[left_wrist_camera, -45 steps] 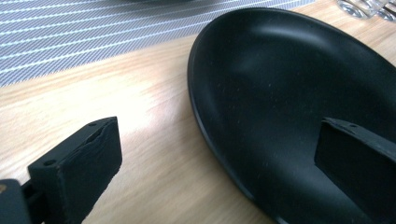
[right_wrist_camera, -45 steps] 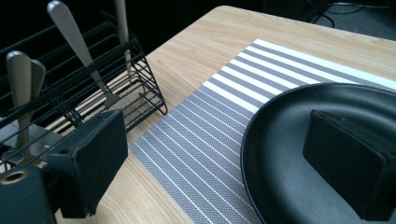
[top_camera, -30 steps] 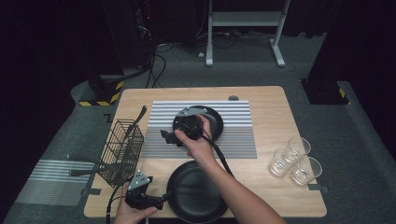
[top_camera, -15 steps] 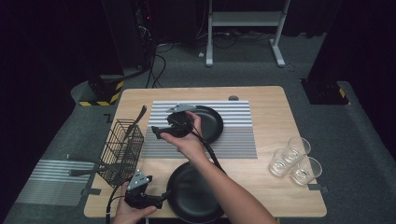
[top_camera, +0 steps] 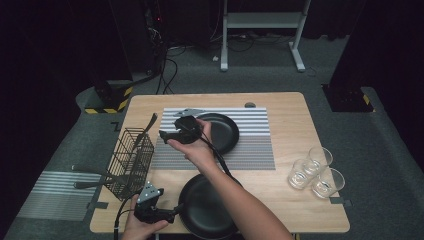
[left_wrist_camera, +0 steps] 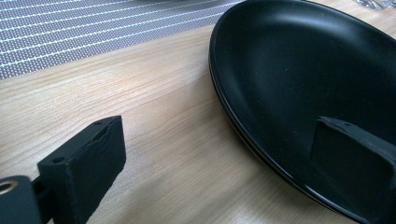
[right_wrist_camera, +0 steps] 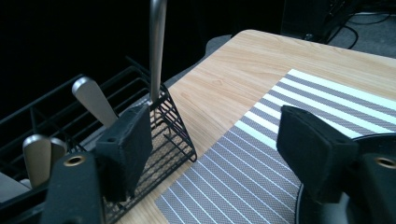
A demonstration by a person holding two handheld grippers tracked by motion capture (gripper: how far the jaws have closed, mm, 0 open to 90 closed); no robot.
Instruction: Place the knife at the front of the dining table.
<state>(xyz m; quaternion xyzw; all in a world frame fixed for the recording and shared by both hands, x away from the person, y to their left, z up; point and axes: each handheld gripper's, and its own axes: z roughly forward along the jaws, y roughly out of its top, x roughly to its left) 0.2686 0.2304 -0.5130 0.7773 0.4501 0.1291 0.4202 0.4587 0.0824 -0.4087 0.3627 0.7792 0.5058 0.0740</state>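
Two black plates lie on the table: one [top_camera: 222, 131] on the striped mat [top_camera: 260, 145], the other [top_camera: 207, 210] at the front edge. A black wire basket [top_camera: 131, 159] with metal cutlery handles stands at the left. My right gripper [top_camera: 165, 134] hovers over the mat's left part and points at the basket [right_wrist_camera: 154, 130]. Its jaws [right_wrist_camera: 217, 126] are open, have just been closing, and nothing is between them. My left gripper [top_camera: 176, 210] is open at the front plate's left side, with the plate's rim [left_wrist_camera: 243, 126] between its jaws, untouched.
Three clear glasses [top_camera: 315, 172] stand together at the table's right. One long handle [right_wrist_camera: 158, 46] rises upright from the basket's near corner, and others [right_wrist_camera: 91, 100] lean beside it. Bare wood lies between basket and mat.
My right gripper has moved left, from above the far plate to the mat's left part near the basket. The left gripper has stayed by the front plate.
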